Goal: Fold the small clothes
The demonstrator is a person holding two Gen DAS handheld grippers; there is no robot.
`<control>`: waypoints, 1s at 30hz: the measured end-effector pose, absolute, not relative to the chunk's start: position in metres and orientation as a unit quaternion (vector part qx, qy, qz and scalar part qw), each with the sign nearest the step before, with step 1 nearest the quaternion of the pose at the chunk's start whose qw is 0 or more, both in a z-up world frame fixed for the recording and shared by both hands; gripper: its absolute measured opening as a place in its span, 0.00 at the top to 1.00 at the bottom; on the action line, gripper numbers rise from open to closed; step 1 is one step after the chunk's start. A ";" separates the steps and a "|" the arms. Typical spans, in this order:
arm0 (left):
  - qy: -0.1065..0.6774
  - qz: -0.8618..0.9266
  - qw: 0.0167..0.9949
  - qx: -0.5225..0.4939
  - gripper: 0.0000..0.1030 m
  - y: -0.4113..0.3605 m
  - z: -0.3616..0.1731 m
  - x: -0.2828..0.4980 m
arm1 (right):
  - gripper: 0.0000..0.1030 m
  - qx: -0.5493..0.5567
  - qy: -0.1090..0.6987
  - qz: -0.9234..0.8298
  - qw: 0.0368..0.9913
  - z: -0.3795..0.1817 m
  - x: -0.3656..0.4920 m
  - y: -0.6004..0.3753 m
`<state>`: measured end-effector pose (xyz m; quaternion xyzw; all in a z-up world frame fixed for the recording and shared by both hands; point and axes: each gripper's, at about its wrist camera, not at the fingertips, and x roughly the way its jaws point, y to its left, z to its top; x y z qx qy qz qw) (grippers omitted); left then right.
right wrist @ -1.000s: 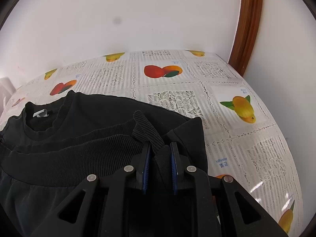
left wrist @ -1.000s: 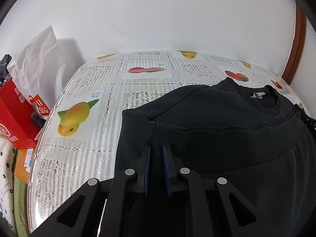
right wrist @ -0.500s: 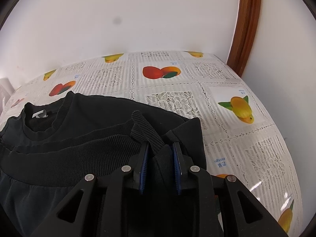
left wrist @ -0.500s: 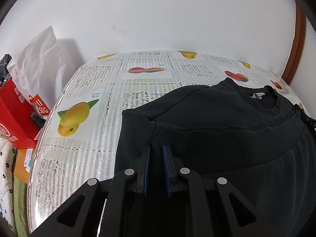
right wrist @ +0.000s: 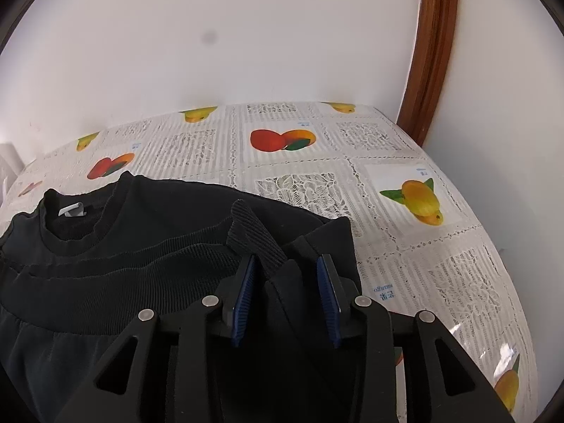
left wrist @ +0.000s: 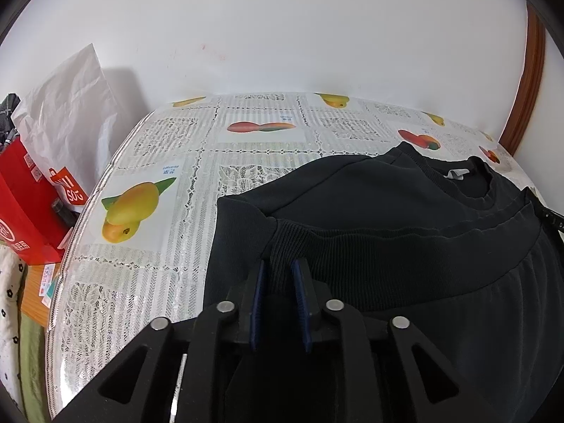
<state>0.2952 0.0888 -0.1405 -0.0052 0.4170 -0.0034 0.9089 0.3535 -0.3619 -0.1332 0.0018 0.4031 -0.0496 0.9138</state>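
A black sweatshirt (left wrist: pixel 387 211) lies on the fruit-print tablecloth (left wrist: pixel 158 275), its ribbed hem folded up to just below the collar with the white label (left wrist: pixel 456 174). My left gripper (left wrist: pixel 280 264) holds the hem's left corner; its jaws are opening a little, but the ribbed cloth still fills the gap. In the right wrist view my right gripper (right wrist: pixel 286 261) is at the right corner of the sweatshirt (right wrist: pixel 141 246). Its jaws are opening, and the blue pads (right wrist: pixel 326 292) stand clear of the cloth lying loose between them.
A red bag (left wrist: pixel 24 211) and a white paper bag (left wrist: pixel 70 105) stand off the table's left edge, with flowered cloth (left wrist: pixel 8 282) below. A white wall runs behind the table. A wooden frame (right wrist: pixel 430 53) rises at the back right corner. The tablecloth (right wrist: pixel 440 264) continues right.
The right gripper's jaws have spread apart and let go of the hem's right corner. The left gripper's jaws have widened slightly. Neither hand has moved, and the sweatshirt lies as before.
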 end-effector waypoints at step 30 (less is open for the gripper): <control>0.445 0.034 0.891 -0.084 0.58 0.177 -0.112 0.187 | 0.39 -0.101 0.391 0.119 0.907 -0.069 0.206 -0.150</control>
